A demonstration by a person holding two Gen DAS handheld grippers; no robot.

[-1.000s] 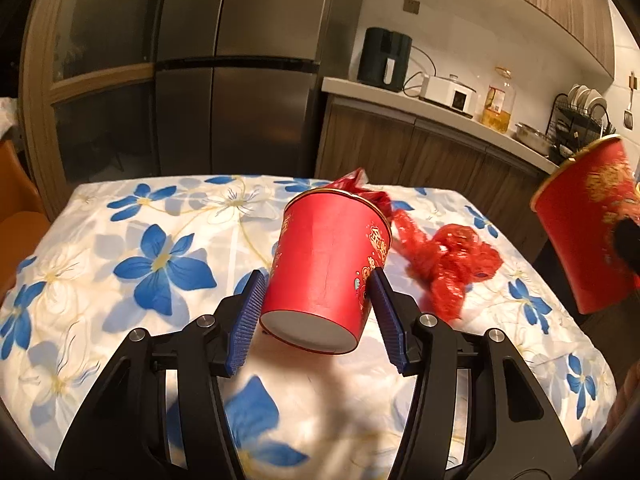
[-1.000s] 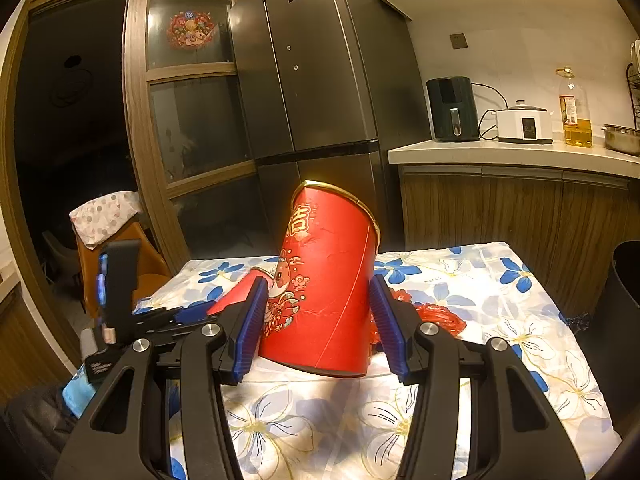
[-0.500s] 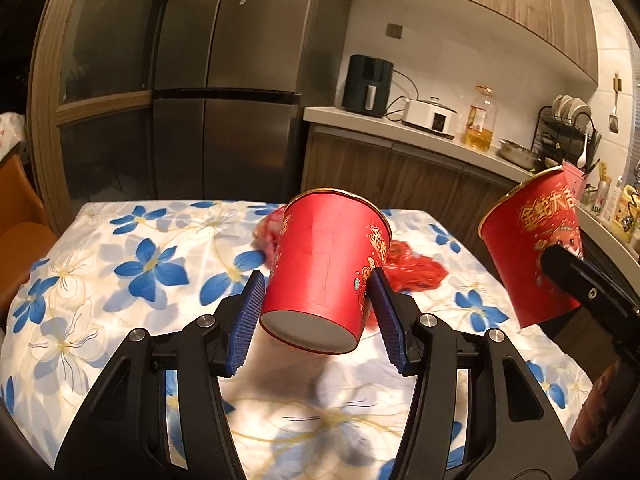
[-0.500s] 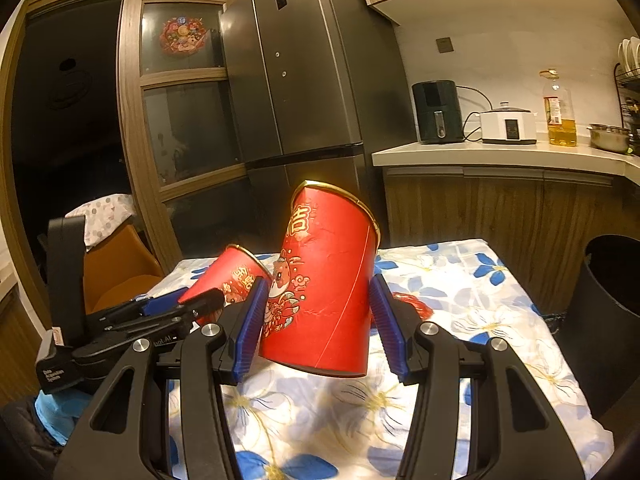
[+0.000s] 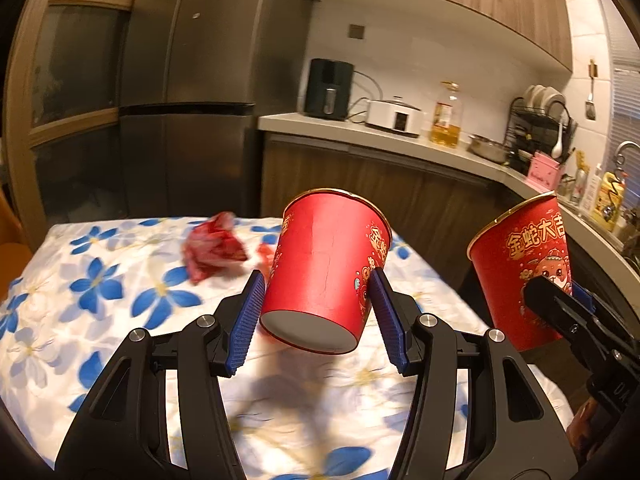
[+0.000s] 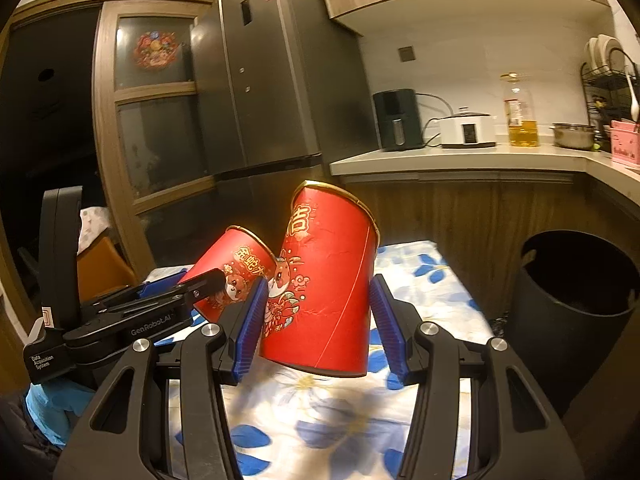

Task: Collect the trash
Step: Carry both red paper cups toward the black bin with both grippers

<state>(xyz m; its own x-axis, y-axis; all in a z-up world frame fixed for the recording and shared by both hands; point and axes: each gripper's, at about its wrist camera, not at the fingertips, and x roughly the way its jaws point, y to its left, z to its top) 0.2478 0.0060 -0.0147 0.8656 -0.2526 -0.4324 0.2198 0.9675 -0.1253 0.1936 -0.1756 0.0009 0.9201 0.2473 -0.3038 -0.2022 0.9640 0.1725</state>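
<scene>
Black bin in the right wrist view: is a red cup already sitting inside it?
No. The black bin shows only a dark interior, and both red cups are clamped in the grippers above the table.

Glossy red paper cups (image 5: 324, 268), cloth tablecloth (image 5: 100, 292), probably matt plastic bin (image 6: 572, 304).

Festive cups and branded tongs carry the only legible lettering.
Gold characters "金蛇大吉" run across the red cup (image 5: 524, 264); the left tongs (image 6: 224, 280) read "GenRobot.AI", with a white label reading "Data Acquisition System".
</scene>
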